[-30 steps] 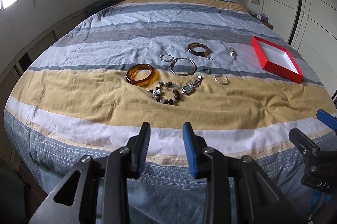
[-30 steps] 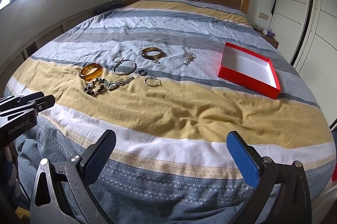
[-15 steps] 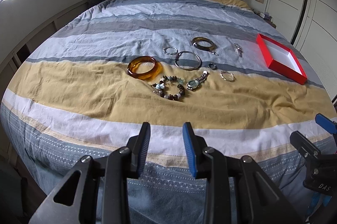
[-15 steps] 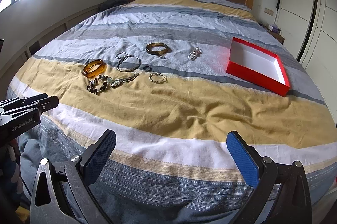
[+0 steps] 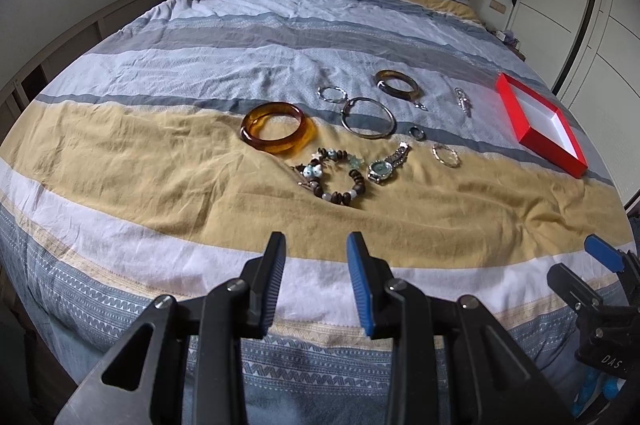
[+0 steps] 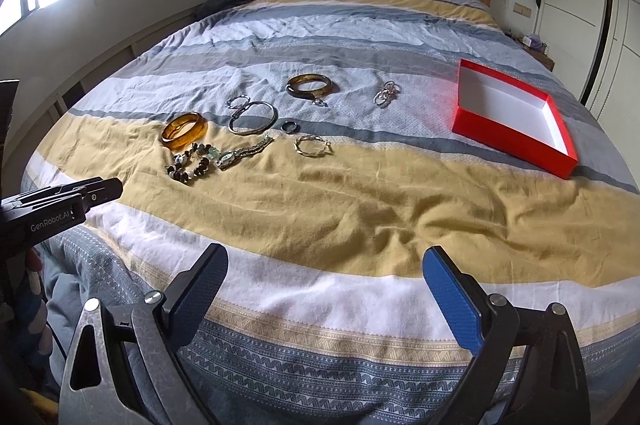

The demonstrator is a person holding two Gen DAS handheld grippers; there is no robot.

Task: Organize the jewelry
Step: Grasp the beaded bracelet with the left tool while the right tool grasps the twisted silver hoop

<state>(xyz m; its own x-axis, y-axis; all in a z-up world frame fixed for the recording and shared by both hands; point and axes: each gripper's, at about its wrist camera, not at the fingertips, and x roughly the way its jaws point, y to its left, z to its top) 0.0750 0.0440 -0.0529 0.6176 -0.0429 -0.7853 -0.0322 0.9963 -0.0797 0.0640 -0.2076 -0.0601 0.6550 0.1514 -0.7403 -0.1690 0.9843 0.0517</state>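
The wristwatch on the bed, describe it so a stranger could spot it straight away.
On the bedspread's yellow band, find the jewelry left of the red box. The wristwatch lies right of the beaded bracelet, the only piece with a round dial and metal link strap.

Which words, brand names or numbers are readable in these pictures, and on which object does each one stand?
"GenRobot.AI": white print on the side of the left gripper, seen in the right wrist view; the last letter is partly cut.
"DAS": white letters on the body of the right gripper, in the left wrist view; it may continue out of view.
The watch dial is too small to read.
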